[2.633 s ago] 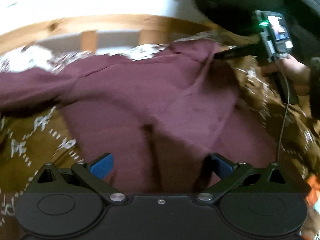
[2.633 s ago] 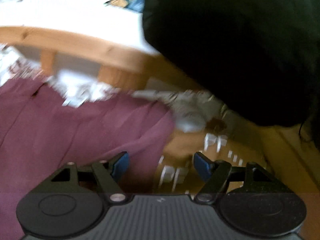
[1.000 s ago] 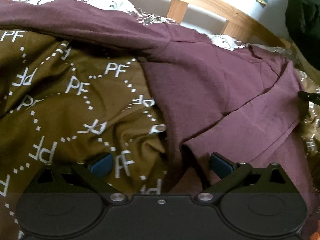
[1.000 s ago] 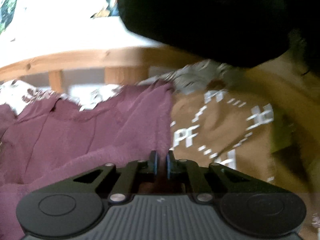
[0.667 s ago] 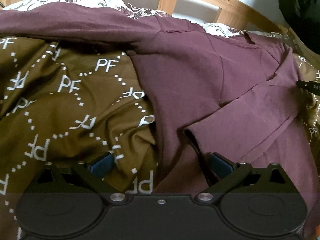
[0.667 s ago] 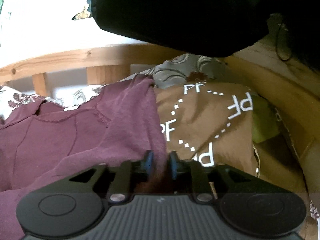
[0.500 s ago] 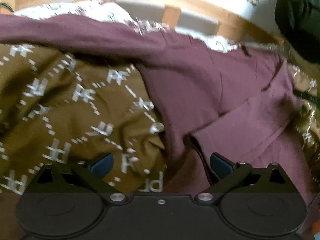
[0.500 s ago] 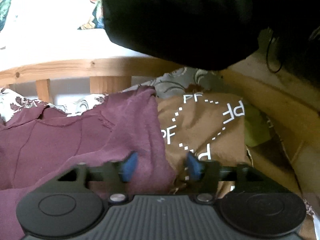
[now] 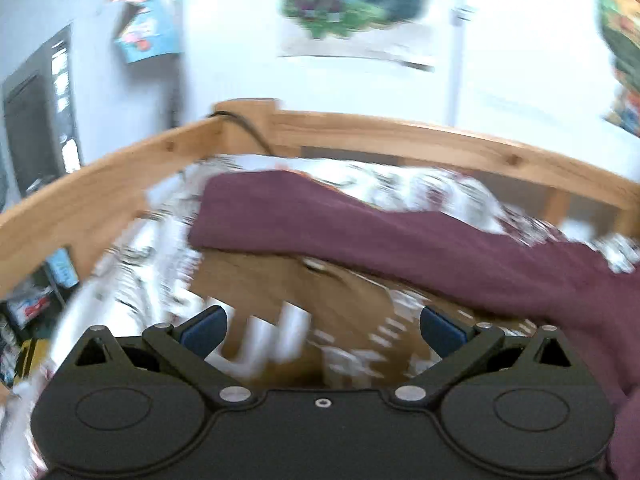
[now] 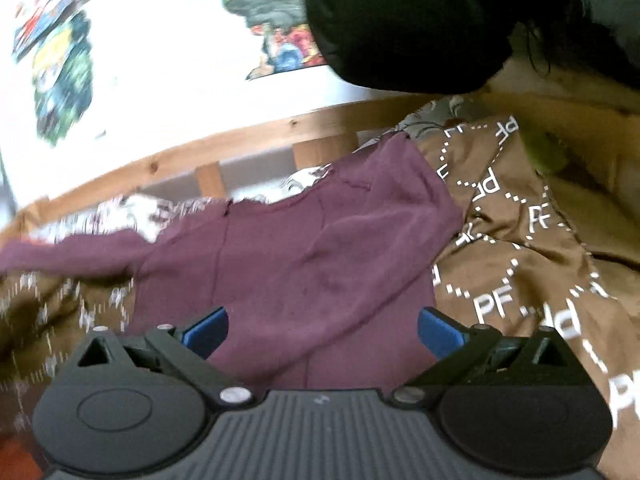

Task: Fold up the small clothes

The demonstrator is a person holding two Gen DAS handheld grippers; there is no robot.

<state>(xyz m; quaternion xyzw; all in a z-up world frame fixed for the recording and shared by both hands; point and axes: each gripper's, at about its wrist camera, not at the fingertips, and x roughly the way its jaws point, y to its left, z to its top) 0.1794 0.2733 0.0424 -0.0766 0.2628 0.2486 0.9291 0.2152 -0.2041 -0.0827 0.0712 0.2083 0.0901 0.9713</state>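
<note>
A maroon long-sleeved shirt lies spread on a brown "PF" patterned blanket. One sleeve stretches left across the bed in the blurred left wrist view. My left gripper is open and empty above the blanket, below that sleeve. My right gripper is open and empty over the shirt's body, with one sleeve folded in across it.
A wooden bed rail runs along the far side, with a white patterned sheet under the blanket. Posters hang on the white wall. A dark-clothed person fills the upper right of the right wrist view.
My right gripper opened and let go of the shirt's sleeve, then drew back. My left gripper swung left and tilted up, toward the outstretched sleeve.
</note>
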